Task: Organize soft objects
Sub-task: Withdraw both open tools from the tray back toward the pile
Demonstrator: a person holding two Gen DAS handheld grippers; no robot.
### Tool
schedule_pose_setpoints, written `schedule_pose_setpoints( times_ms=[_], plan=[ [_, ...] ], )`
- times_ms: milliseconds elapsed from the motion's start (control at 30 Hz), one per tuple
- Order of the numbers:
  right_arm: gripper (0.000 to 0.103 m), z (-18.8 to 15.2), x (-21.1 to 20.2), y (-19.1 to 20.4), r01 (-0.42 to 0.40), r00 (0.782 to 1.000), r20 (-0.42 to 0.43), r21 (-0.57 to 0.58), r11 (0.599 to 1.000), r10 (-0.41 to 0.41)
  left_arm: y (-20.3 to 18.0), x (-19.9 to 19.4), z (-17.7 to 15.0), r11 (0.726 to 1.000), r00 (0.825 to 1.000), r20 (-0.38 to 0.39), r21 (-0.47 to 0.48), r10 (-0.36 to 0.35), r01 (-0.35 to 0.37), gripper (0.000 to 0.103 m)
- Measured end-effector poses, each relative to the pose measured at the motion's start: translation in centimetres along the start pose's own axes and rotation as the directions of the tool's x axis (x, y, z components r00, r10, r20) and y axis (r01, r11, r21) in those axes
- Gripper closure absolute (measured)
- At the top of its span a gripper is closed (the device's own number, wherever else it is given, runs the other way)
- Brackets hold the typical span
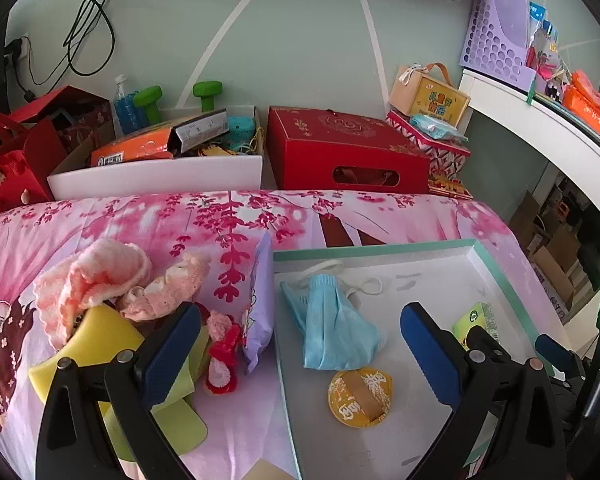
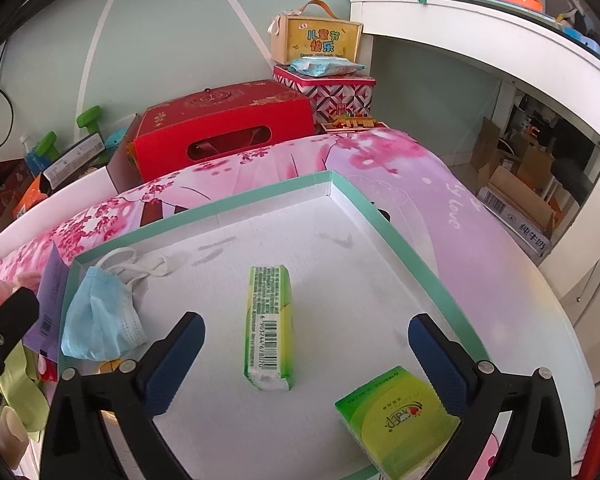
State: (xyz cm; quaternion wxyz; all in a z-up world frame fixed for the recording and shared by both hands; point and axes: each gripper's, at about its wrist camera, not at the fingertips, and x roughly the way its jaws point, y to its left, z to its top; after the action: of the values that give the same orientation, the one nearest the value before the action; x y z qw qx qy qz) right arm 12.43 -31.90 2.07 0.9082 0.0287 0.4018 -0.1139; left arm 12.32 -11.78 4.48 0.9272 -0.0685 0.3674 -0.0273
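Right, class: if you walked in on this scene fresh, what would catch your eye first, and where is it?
Probably the pink flowered sheet covering the whole surface, with the shallow white tray edged in green lying on it. Inside the tray, a crumpled blue face mask lies at its left end and two bright green tissue packs sit nearer the right hand-held gripper. A heap of pink cloths lies left of the tray.
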Motion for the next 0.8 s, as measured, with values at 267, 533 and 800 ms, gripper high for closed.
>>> schedule_pose_setpoints(
  times_ms=[267, 533, 800],
  plan=[
    [0.0, 0.1, -0.6, 0.2, -0.003, 1.0, 0.018, -0.003, 1.0, 0.003, 0.7, -1.2, 0.5, 1.0, 1.0, 0.017, -0.009, 0.018, -0.018, 0.003],
    [0.0, 0.3, -1.1, 0.8, -0.017, 0.999, 0.027, -0.011, 1.0, 0.017, 3.5, -2.5, 0.7, 0.994, 0.994, 0.025, -0.039, 0.108, -0.107, 0.003],
    [0.0, 0.0, -1.8, 3.9, -0.088, 0.996, 0.027, -0.07, 0.994, 0.09, 9.5, -3.9, 0.3, 0.961, 0.971, 0.01, -0.142, 0.24, -0.236, 0.003]
  ],
)
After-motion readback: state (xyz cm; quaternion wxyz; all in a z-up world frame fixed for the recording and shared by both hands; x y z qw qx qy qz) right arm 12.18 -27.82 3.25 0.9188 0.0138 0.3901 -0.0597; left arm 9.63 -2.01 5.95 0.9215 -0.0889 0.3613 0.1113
